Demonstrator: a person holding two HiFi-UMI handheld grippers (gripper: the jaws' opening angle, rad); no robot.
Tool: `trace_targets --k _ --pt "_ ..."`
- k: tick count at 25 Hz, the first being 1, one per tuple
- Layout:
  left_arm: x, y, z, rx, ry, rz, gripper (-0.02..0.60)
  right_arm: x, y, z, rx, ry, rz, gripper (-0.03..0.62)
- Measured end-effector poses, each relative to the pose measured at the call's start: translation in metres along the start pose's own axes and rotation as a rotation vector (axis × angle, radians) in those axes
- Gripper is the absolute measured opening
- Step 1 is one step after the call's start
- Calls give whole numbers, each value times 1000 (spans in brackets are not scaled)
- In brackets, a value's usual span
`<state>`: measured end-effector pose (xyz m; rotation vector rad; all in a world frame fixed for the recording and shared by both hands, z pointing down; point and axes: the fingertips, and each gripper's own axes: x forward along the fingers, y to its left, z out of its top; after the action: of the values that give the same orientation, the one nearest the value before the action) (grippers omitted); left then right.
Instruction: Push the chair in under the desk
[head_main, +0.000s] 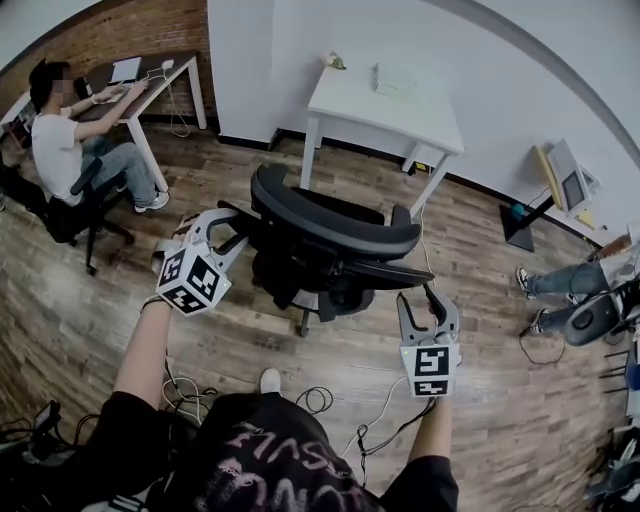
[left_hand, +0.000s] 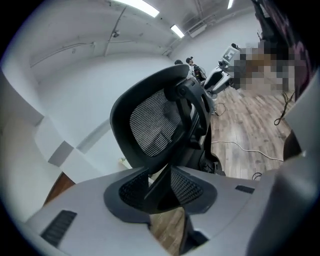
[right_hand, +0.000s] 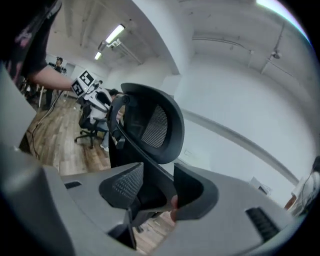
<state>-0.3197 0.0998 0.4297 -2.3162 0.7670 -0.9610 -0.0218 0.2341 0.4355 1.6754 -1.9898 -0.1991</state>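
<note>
Arms (head_main: 148, 345) forward, tongs (head_main: 232, 225) (head_main: 428, 300) astride chair (head_main: 330, 235) armrests (head_main: 395, 272)

office chair (head_main: 330, 240) centre, apart from white surface (head_main: 385, 105) at 1 o'clock | left gripper (head_main: 228, 228) at chair's 9 o'clock | right gripper (head_main: 425, 302) at chair's 4 o'clock | seated person (head_main: 65, 140) at 10 o'clock

wood floor (head_main: 480, 330): chair (head_main: 330, 240), white desk (head_main: 385, 105), loose cables (head_main: 315, 400)

head view: high, steeply down | gripper views: close, from either side | shared: chair (head_main: 330, 240)
</note>
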Motion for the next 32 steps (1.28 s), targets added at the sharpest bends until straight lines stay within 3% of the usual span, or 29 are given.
trace_targets --k 5,17,32 --pt "15 -4 -13 119 69 -52 169 17 7 -7 -211 96 23 228" --pt "45 -3 -37 292 178 -113 216 49 6 -26 -431 223 34 257" --pt "66 -3 -48 386 171 -151 204 69 7 -33 -465 280 -9 229"
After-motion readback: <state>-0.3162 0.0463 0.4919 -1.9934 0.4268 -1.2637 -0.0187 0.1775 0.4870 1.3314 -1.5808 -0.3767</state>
